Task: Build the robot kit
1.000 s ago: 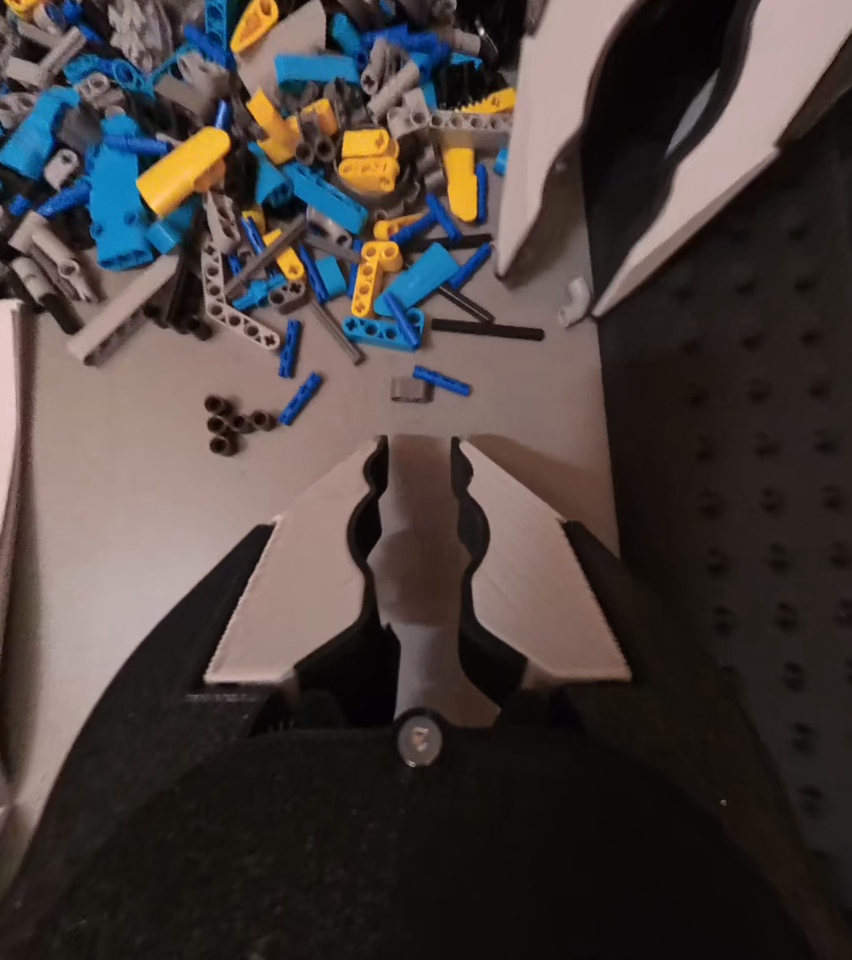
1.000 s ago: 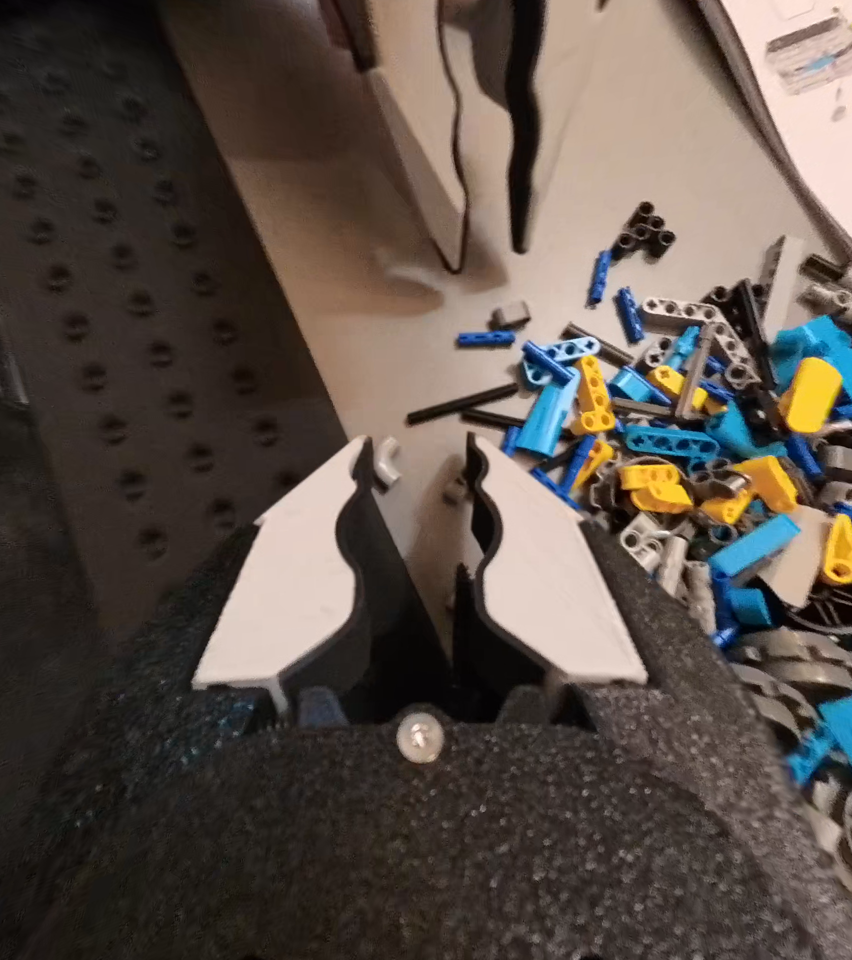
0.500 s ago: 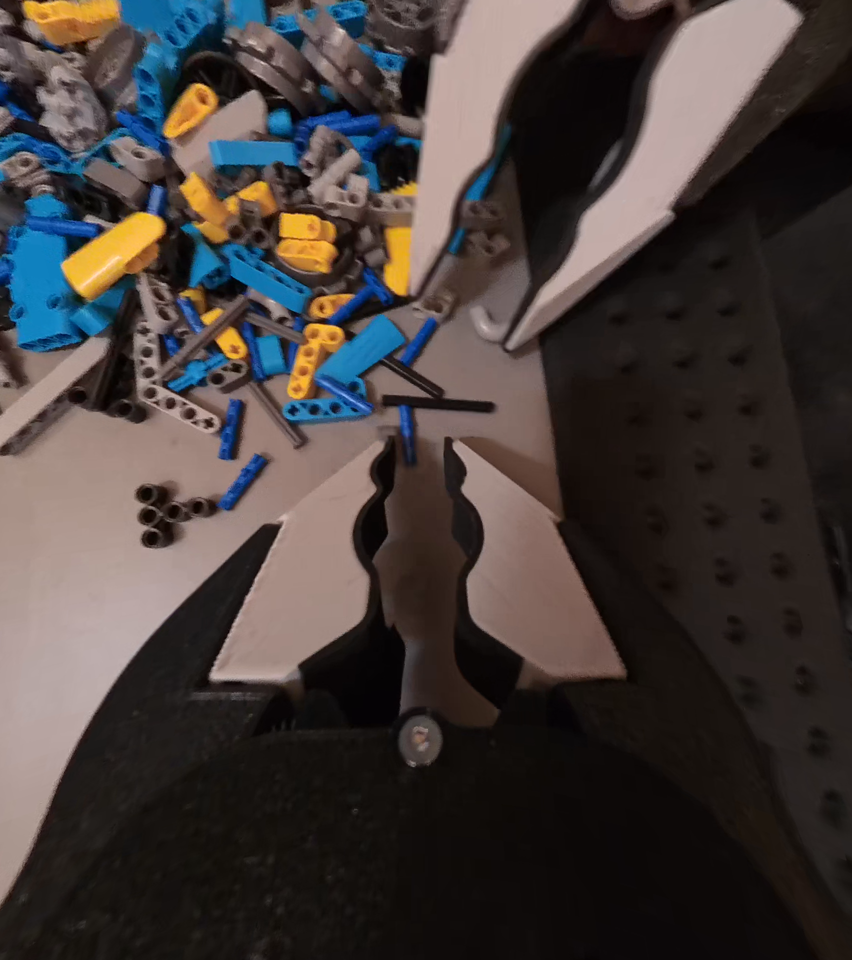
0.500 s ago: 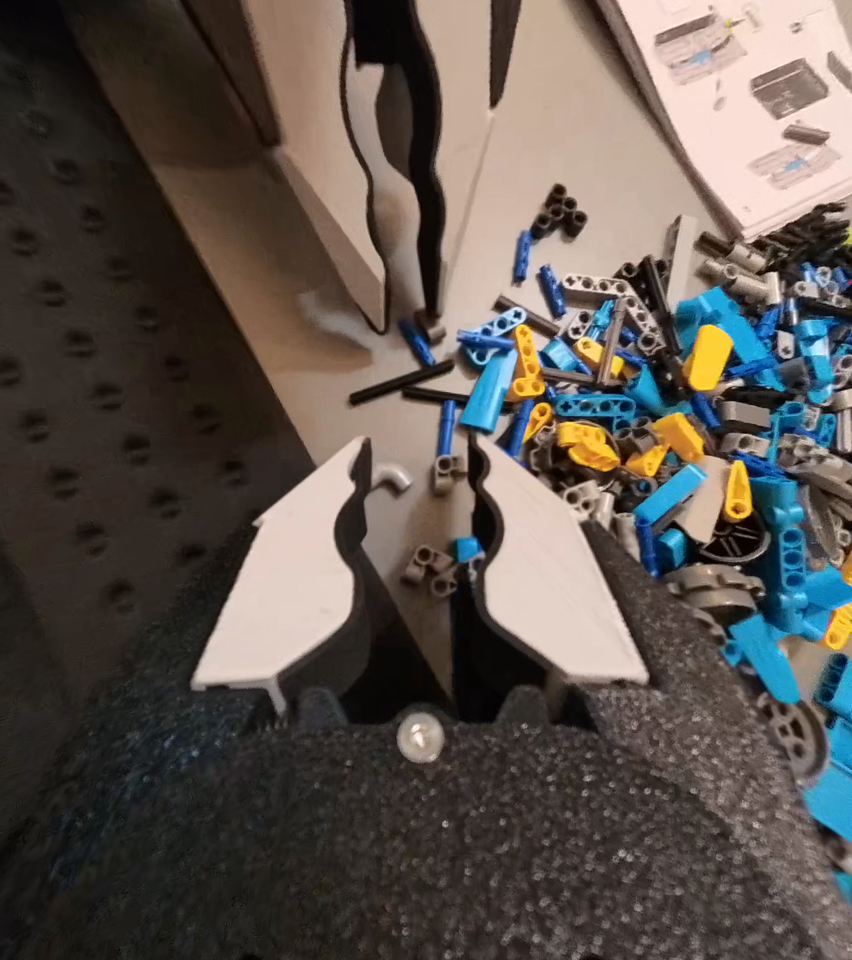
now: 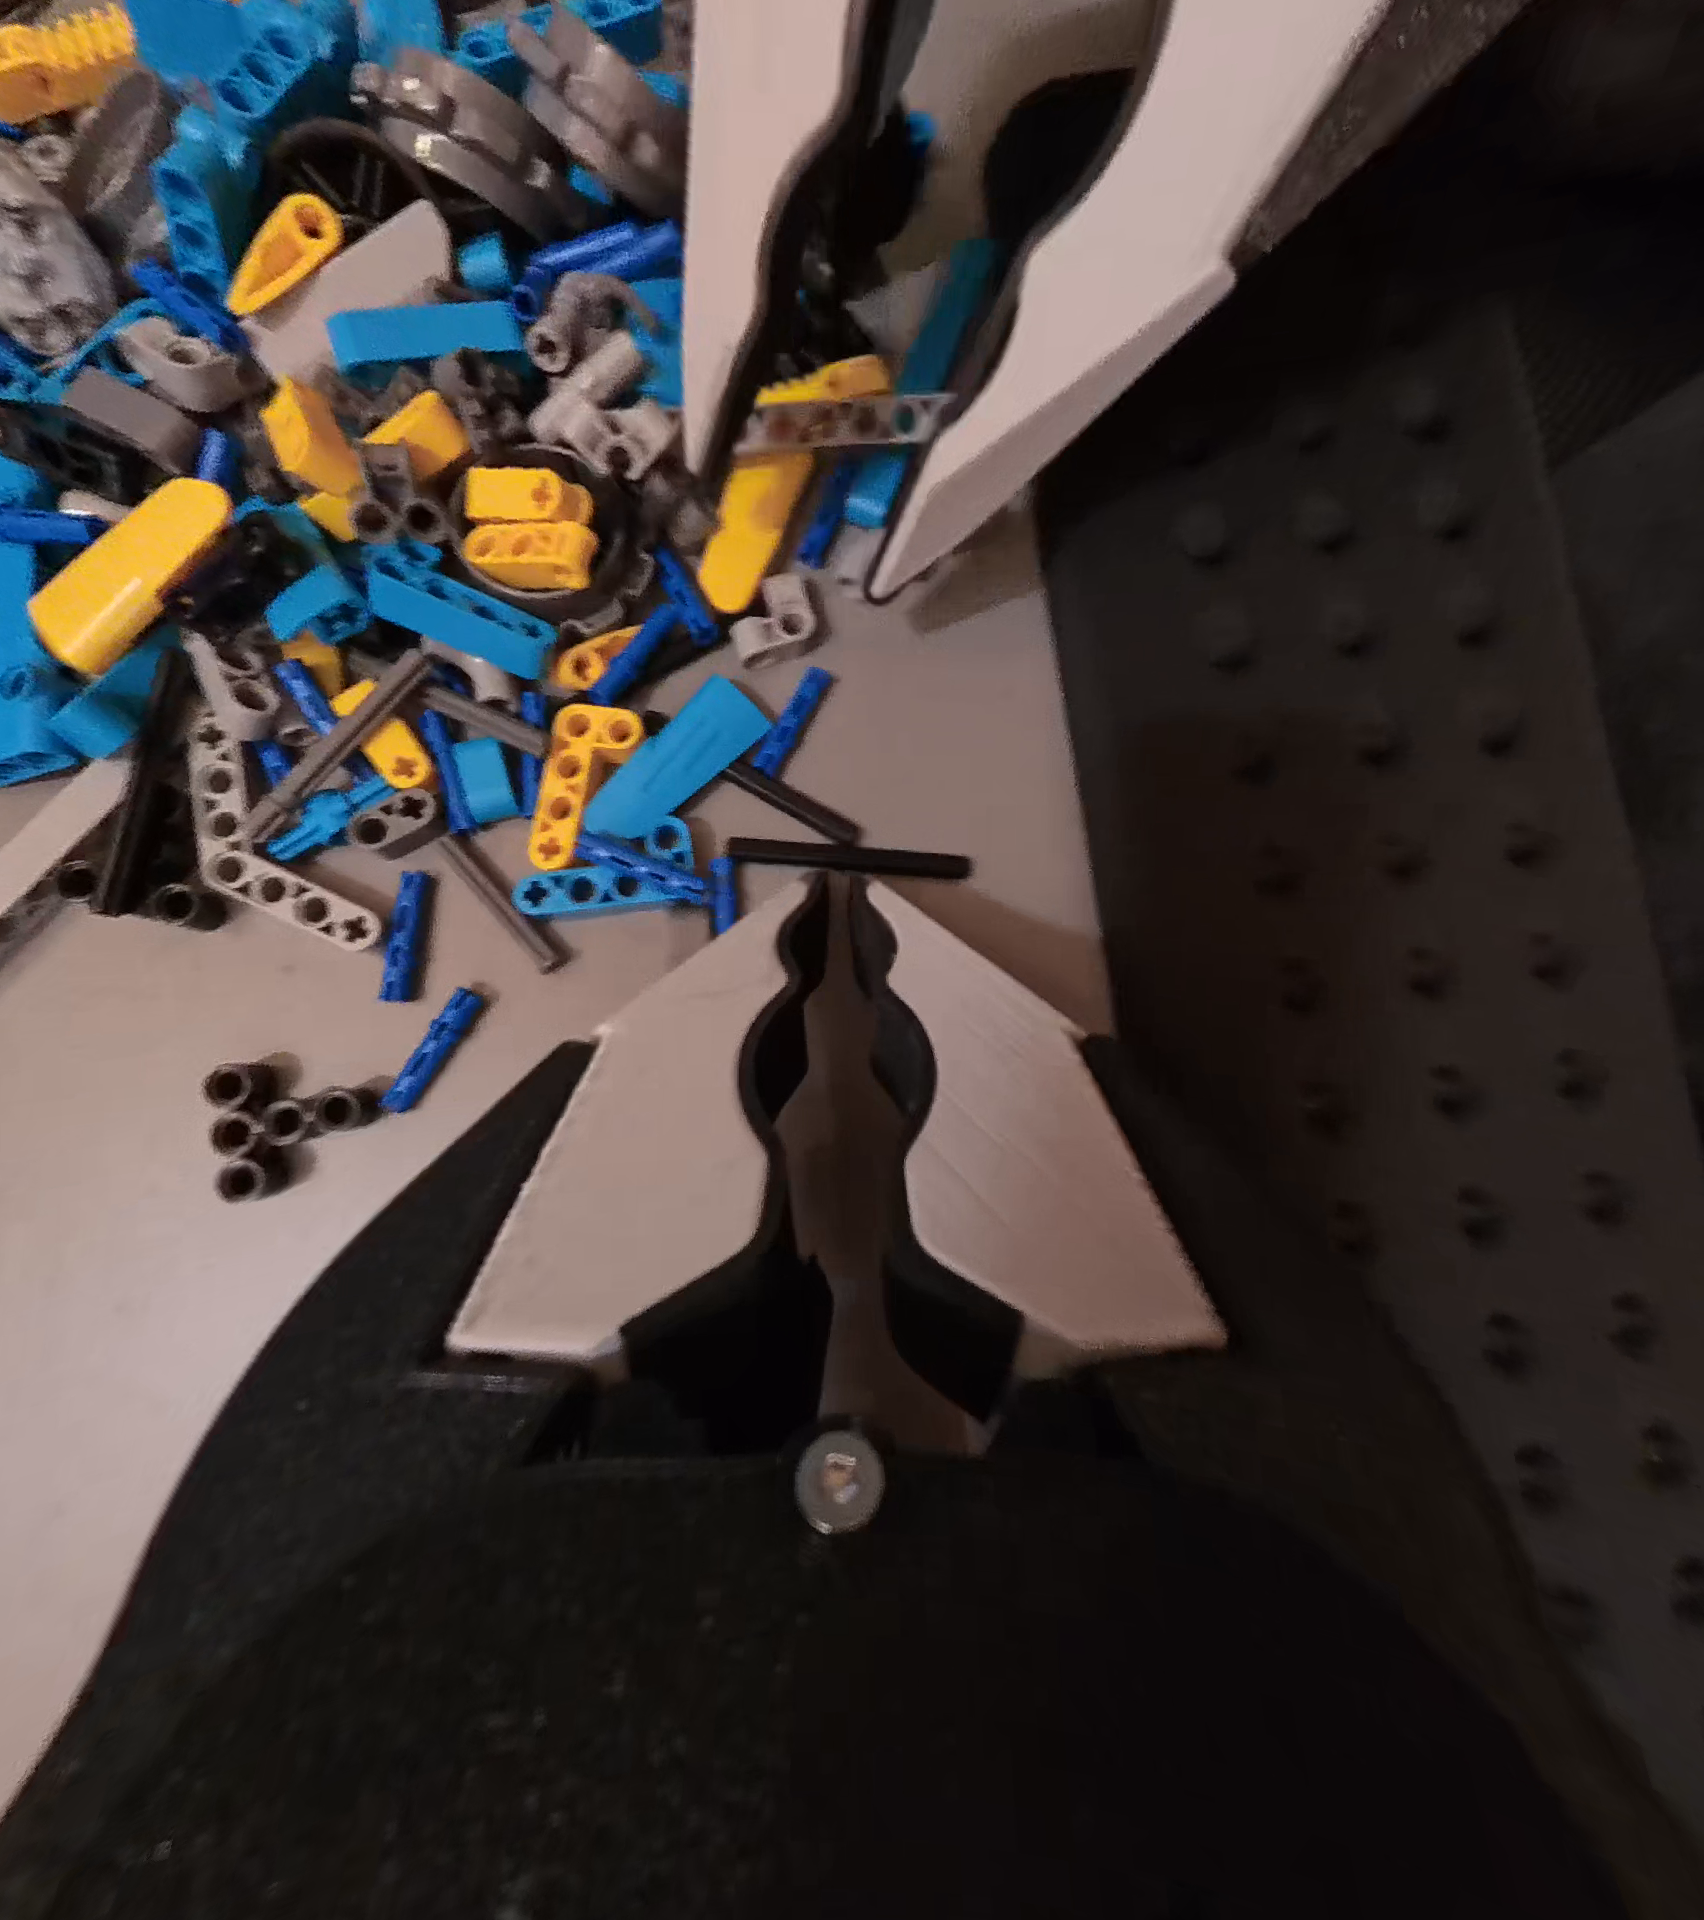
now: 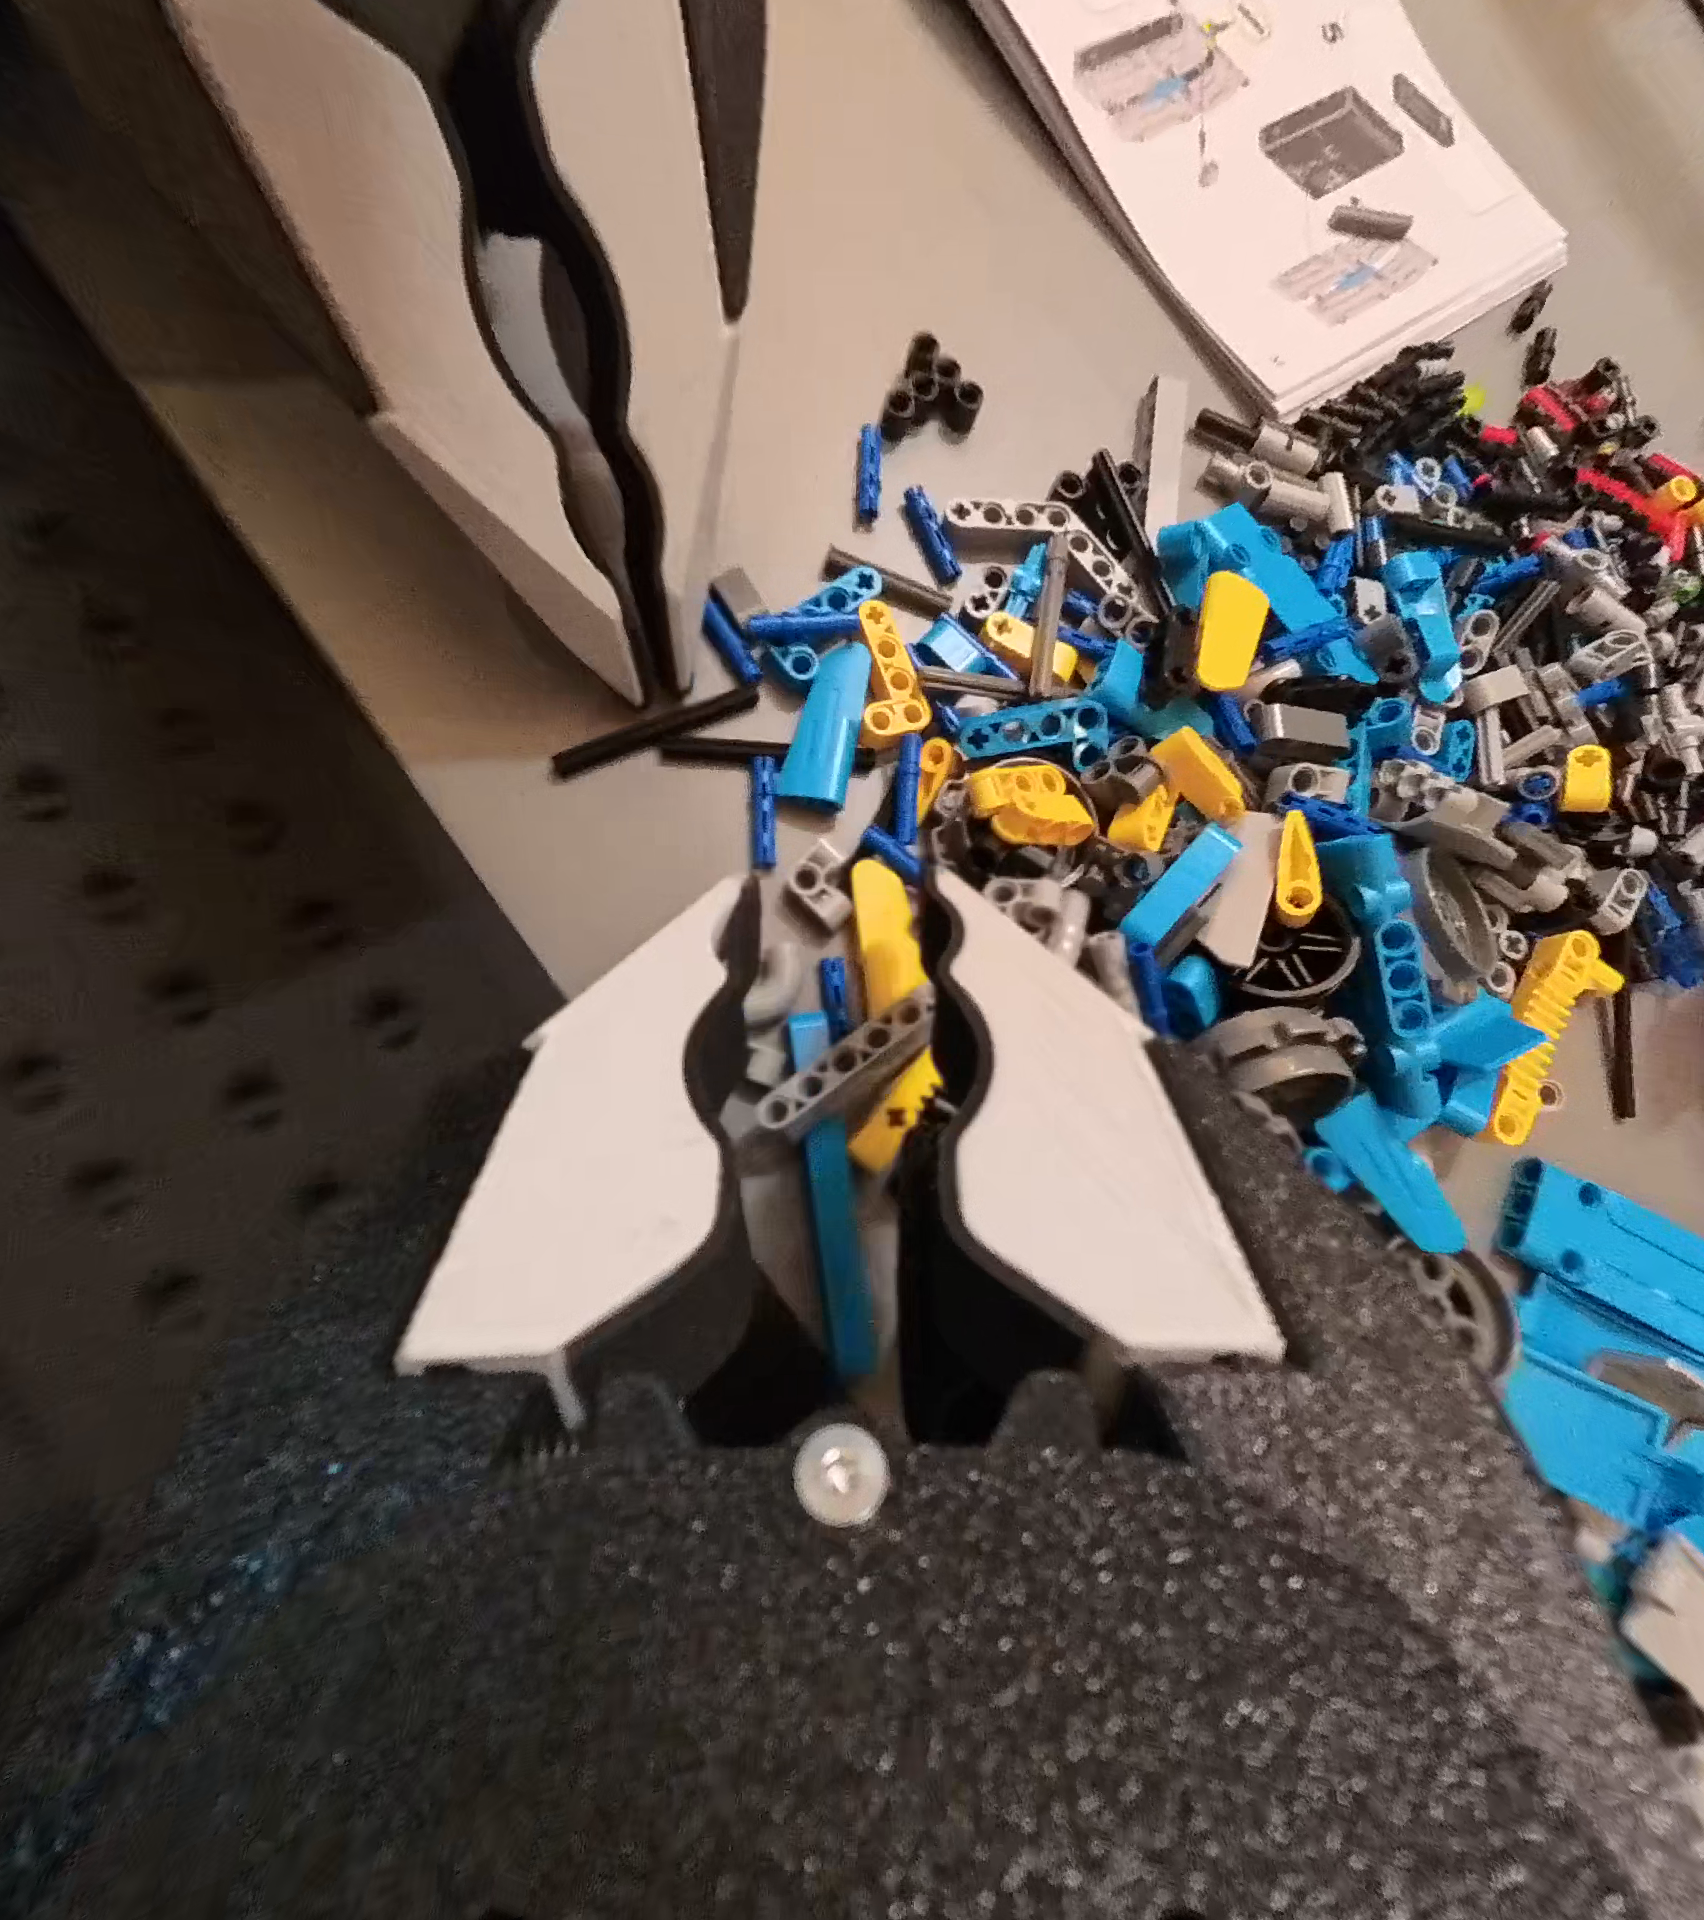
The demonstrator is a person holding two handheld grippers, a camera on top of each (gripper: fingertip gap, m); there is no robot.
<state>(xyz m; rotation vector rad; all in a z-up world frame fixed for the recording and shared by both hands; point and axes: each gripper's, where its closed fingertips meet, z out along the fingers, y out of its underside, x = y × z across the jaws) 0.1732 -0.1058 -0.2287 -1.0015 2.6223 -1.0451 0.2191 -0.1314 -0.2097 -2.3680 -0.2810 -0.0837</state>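
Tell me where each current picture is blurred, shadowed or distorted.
Left wrist view: the right gripper at the top and the dotted dark mat are smeared; the brick pile stays fairly sharp. Right wrist view: the left gripper and the mat are soft, the blue panel smears, and straight edges bow near the borders.

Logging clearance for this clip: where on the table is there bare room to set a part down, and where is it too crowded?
Bare table lies left of the left gripper, below the black connector cluster. A smaller strip lies between the booklet and the left gripper. The brick pile is crowded, and the right gripper is in its edge.
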